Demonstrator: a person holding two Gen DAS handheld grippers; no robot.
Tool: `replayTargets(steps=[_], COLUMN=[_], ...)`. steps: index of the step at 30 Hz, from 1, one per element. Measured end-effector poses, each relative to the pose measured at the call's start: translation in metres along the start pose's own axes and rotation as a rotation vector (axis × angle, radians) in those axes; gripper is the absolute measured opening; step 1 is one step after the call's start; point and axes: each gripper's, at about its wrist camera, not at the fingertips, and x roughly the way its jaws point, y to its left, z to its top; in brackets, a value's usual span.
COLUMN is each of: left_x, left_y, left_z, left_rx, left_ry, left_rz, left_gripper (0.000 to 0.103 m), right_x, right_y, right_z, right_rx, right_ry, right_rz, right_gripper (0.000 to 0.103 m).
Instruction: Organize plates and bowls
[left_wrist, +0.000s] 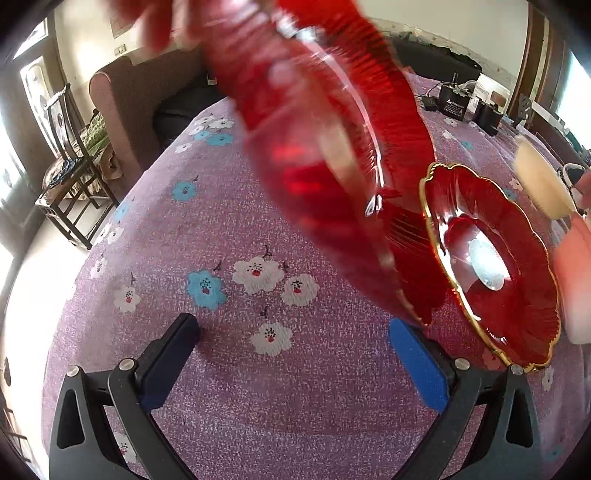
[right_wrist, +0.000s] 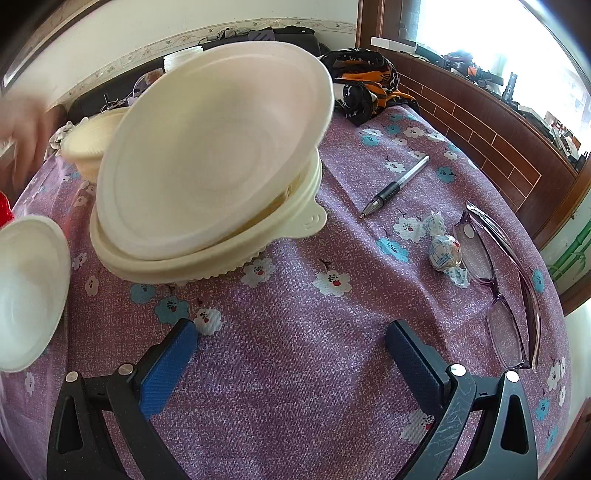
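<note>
Clearly both the left hand-held gripper (left_wrist: 291, 336) and the right hand-held gripper (right_wrist: 291, 339) hang released and empty, so the blurred red glass plate (left_wrist: 332, 122) tilted above its gold-rimmed twin (left_wrist: 495, 266) could chip it, while the cream bowl (right_wrist: 218, 147) perched askew on its stack (right_wrist: 207, 258) may slide off.

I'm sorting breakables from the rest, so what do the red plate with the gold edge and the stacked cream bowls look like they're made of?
Red plate: probably glass, glossy and see-through, with bright glints, ribbed fluting and a gilt scalloped rim. Cream bowls: likely matte moulded plastic or plant-fibre disposables, dull in sheen, with thin walls and a tabbed rim.
</note>
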Motion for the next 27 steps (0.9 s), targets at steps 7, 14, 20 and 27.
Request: replayTargets(steps=[7, 14, 20, 27], left_x=[-0.0011, -0.0008, -0.0017, -0.0016], left_y=[-0.0001, 0.0022, 0.0014, 0.0015], left_z=[-0.0009, 0.0004, 0.0003, 0.0003], left_rx=[0.0, 0.0, -0.001, 0.0], left_ry=[0.0, 0.0, 0.0, 0.0], left_rz=[0.0, -0.001, -0.001, -0.001], left_gripper=[0.103, 0.103, 0.103, 0.103], right_x=[-0.0002, -0.0003, -0.0005, -0.0004], right_y=[-0.0003, 0.0, -0.0003, 0.0001], right_z=[0.0002, 0.0003, 0.0001, 0.0001], right_rx=[0.0, 0.0, 0.0, 0.0], right_ry=[0.0, 0.0, 0.0, 0.0], right_rz=[0.0, 0.0, 0.0, 0.0], right_gripper=[0.102, 0.102, 0.102, 0.102])
